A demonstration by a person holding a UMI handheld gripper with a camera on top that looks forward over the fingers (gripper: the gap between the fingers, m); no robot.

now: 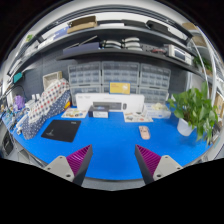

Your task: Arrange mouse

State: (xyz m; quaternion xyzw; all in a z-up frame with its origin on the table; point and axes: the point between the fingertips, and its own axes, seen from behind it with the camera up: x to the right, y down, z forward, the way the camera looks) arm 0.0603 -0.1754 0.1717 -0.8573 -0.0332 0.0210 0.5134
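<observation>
The gripper is wide open and holds nothing. Its pink pads hang over a blue table. The mouse lies far ahead, right of a black mat. A green plant stands further right.

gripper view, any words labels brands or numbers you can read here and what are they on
None can be read.
Yellow sign on the back wall above the white box: marks too small to read.
Drawer cabinets on the wall: any labels too small to tell.
Mouse and black mouse pad on the blue table: no print visible.
The gripper fingers are open, with nothing between them.
</observation>
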